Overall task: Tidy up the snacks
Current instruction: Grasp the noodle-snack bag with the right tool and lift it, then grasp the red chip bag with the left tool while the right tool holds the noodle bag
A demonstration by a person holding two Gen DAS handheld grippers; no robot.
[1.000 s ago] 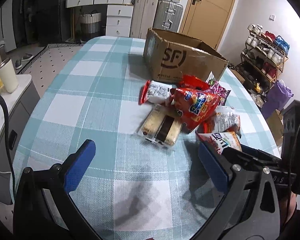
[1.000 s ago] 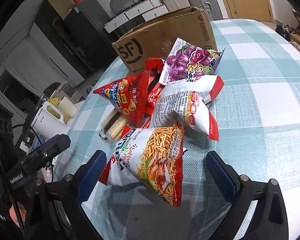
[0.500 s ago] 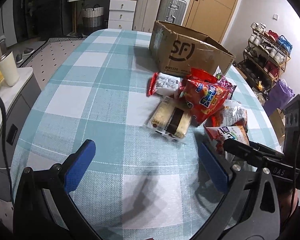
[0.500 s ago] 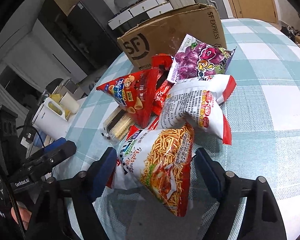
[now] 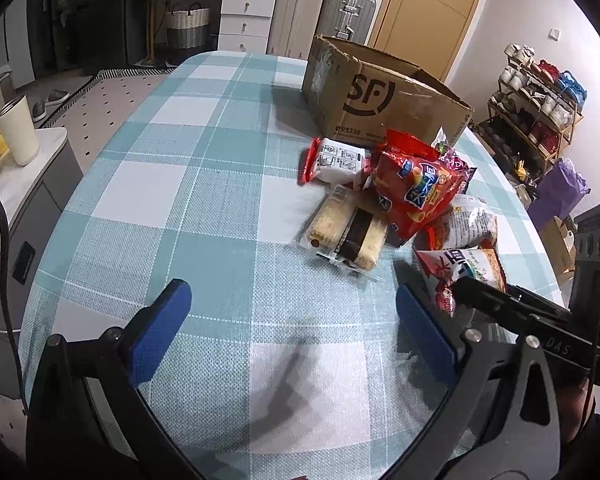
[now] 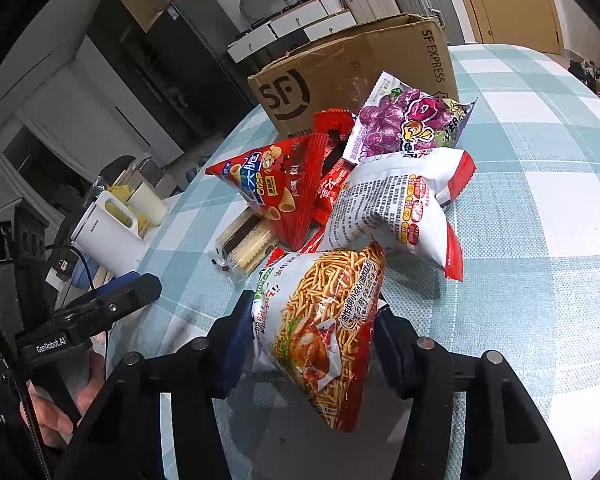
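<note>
A pile of snack bags lies on the checked tablecloth (image 5: 204, 216) in front of an open SF cardboard box (image 5: 384, 96), which also shows in the right wrist view (image 6: 340, 76). My right gripper (image 6: 310, 344) is shut on the noodle-snack bag (image 6: 324, 320), its blue pads pressing both sides. Beyond it lie a white-and-red bag (image 6: 400, 204), a purple grape bag (image 6: 408, 124), a red corn-snack bag (image 6: 276, 188) and a clear wafer pack (image 6: 240, 248). My left gripper (image 5: 292, 332) is open and empty over bare cloth, left of the pile (image 5: 412, 196).
A white kettle (image 6: 108, 236) and a cream tumbler (image 5: 18, 130) stand on a side counter left of the table. A shoe rack (image 5: 540, 96) and a purple bag (image 5: 560, 192) stand to the right. Suitcases and drawers line the far wall.
My right gripper has closed from wide open onto the noodle-snack bag. The left gripper has drawn back and up a little and stays open.
</note>
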